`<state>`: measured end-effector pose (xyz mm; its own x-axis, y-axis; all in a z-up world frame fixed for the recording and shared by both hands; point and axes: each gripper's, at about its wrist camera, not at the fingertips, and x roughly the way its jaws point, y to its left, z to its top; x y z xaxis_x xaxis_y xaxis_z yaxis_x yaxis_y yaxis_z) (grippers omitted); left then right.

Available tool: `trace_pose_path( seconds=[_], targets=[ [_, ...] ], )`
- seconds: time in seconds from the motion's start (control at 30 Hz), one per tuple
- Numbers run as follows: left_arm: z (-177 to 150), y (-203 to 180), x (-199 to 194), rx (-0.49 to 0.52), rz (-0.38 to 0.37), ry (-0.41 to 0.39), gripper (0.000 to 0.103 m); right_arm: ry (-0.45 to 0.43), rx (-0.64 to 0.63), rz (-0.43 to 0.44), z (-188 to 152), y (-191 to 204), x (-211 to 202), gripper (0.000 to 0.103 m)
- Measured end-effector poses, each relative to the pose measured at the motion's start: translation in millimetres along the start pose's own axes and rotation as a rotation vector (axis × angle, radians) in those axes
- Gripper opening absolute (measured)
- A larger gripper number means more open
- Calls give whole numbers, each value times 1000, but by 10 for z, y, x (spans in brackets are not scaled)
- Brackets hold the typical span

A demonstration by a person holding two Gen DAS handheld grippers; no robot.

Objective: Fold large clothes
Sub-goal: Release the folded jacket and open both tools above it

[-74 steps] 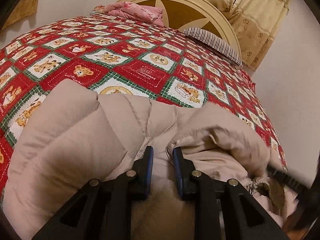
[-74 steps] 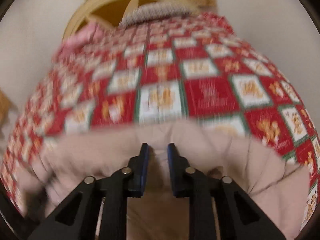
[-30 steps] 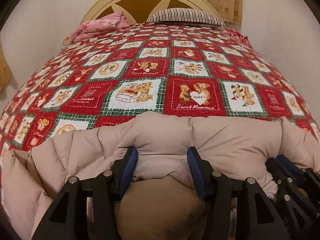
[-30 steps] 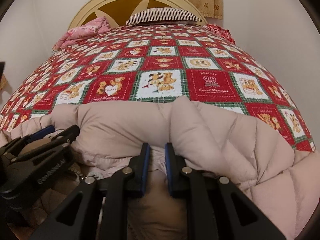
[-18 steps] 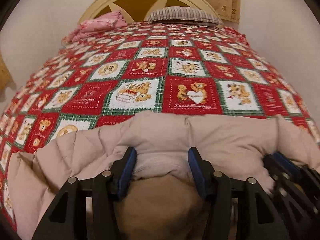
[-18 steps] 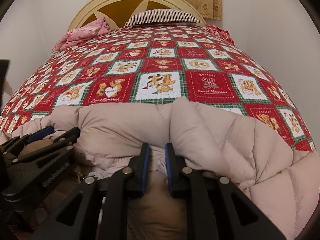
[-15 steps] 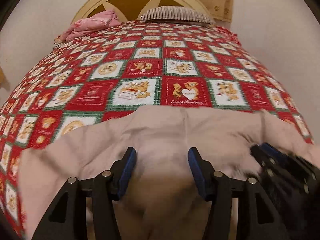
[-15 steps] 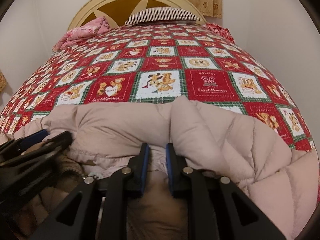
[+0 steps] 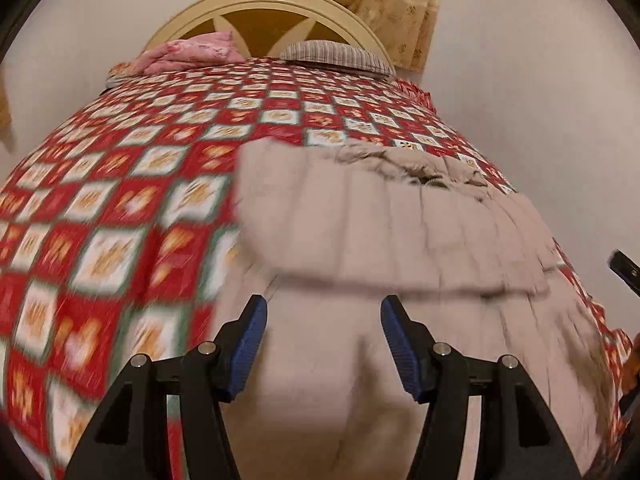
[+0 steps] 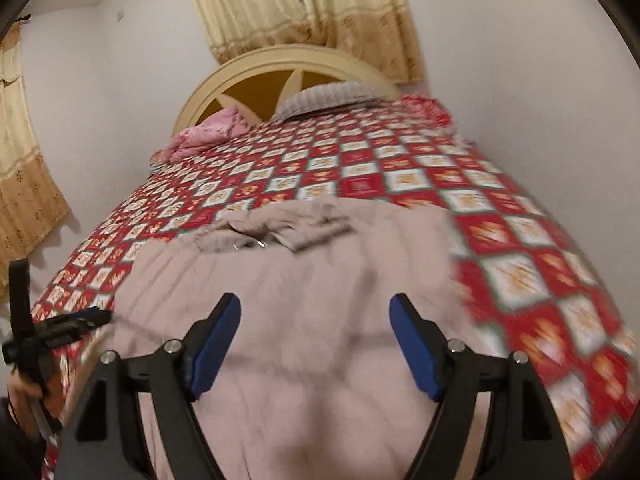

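— Looking down at the bed, what do you see?

— My left gripper (image 9: 322, 344) hangs over a big puffy beige coat (image 9: 400, 248). The coat lies flat on the red bear quilt (image 9: 120, 200), spread out toward the foot of the bed. A folded flap of it sticks up just past my blue pads (image 9: 250, 344).

— Are your left jaws holding it?

— No. They stand apart, and they have just been opening a bit more. The coat is below them, and the pads are not pinching it.

— And your other side?

— My right gripper (image 10: 316, 344) is over the coat (image 10: 320, 280) too. Those jaws have just been opening wide. Nothing is squeezed between them. I can see my left gripper (image 10: 72, 326) at the far left edge of that view, with a hand (image 10: 24, 392) on its handle.

— What is at the far end?

— The coat's crumpled collar and zipper lie near the middle of the quilt. Past that there is a pink blanket (image 9: 192, 52) and a striped pillow (image 9: 336, 54) by the round headboard (image 9: 264, 4). Yellow curtains (image 10: 304, 12) hang behind it. Most of the near part is blurry
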<state>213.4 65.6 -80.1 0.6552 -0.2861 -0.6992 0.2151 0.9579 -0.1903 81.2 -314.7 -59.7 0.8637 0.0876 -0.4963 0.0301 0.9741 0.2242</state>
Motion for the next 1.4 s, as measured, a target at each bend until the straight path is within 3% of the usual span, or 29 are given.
trace_pose_path(
  seconds=[0.17,0.43,0.57,0.73,1.0,1.4],
  targets=[
    [-537,336,-564,-100,-56,-57,60,-50,65,-73,-495,-373,-897,82],
    [-1114,369,-815,-95,-3,8,61,-14,91,-118,-982,-580,-1468,82],
    [-1308,362,-891,-97,1,14,61,9,105,-86,-1121,-610,-1517,82],
    [-1404,205,-896,-19,110,45,61,21,139,-71,-1272,-629,-1475,82],
    [-1423,120,-854,52,186,65,62,54,146,-61,-1373,-540,-1348,82],
    [-1502,89,-875,60,234,79,64,107,128,-81,-1455,-543,-1261,91]
  ],
)
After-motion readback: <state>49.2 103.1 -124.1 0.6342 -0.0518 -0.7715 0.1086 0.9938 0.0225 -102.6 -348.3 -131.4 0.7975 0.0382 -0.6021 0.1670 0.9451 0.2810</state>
